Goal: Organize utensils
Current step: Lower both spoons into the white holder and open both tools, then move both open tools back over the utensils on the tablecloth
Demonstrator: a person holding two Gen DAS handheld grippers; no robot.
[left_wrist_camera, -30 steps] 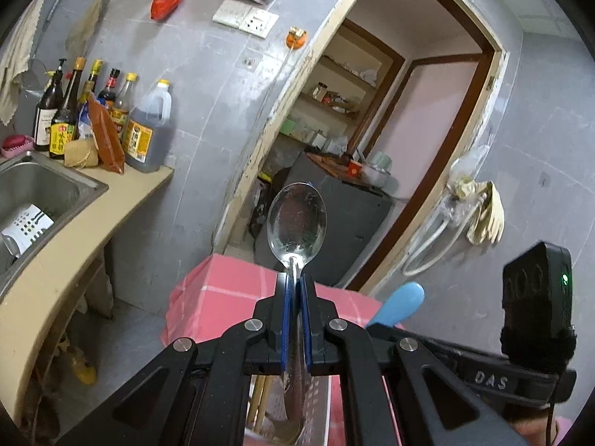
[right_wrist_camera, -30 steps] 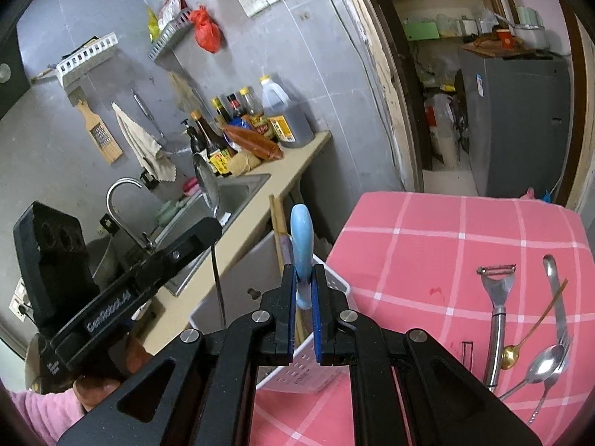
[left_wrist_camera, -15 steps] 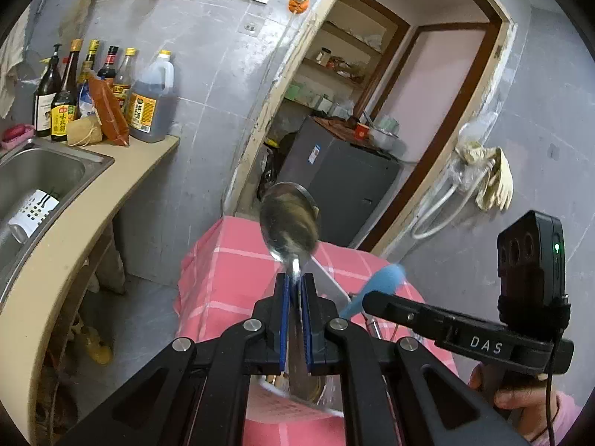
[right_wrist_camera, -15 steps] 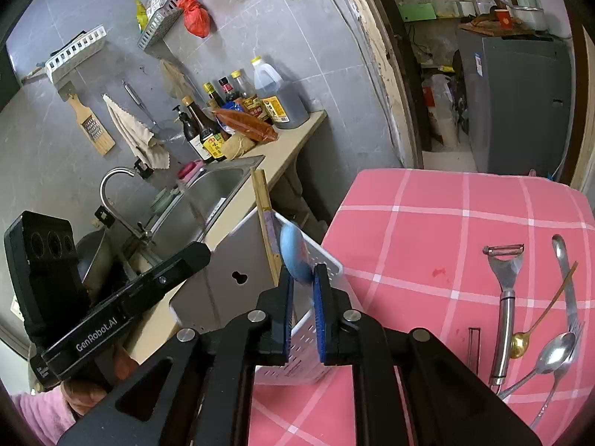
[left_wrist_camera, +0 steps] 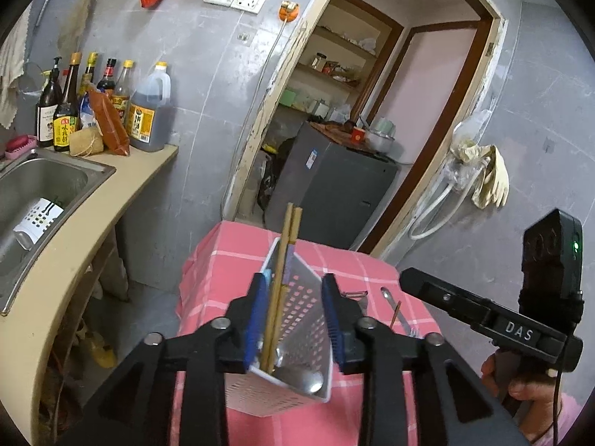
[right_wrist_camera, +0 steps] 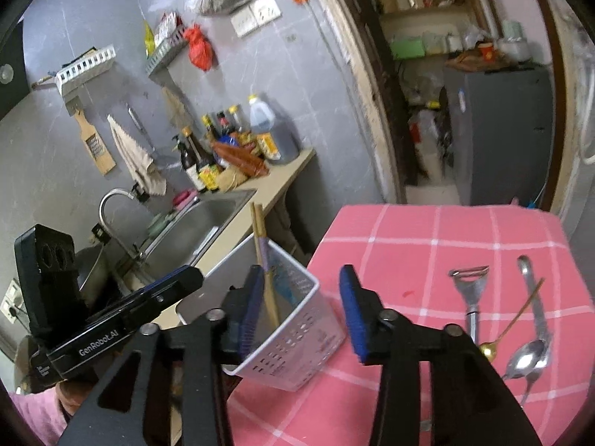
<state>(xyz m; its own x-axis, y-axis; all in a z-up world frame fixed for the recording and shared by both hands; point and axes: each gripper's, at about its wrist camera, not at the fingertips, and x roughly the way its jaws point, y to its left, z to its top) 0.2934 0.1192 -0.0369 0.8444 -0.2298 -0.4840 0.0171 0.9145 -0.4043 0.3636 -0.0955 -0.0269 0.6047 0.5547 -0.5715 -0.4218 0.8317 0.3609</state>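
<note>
A white perforated basket (left_wrist_camera: 297, 338) (right_wrist_camera: 293, 342) stands on the pink checked table (right_wrist_camera: 427, 241). Wooden chopsticks (left_wrist_camera: 288, 238) (right_wrist_camera: 259, 234) stick up out of it. A metal spoon's bowl (left_wrist_camera: 308, 379) and a blue-handled utensil (right_wrist_camera: 282, 286) lie inside it. My left gripper (left_wrist_camera: 293, 319) hovers just over the basket, its jaws opening and gripping nothing. My right gripper (right_wrist_camera: 303, 312) is beside the basket's rim, jaws opening too, with nothing held. Each view shows the other gripper's body at its edge.
A peeler (right_wrist_camera: 470, 297), several spoons (right_wrist_camera: 528, 356) and a gold spoon (right_wrist_camera: 491, 349) lie on the table's right side. A counter with a sink (left_wrist_camera: 44, 186) and bottles (left_wrist_camera: 148, 111) runs along the left. A grey cabinet (left_wrist_camera: 334, 186) stands behind.
Both grippers opened. The metal spoon left the left jaws and the blue-handled utensil left the right jaws; both now sit in the basket.
</note>
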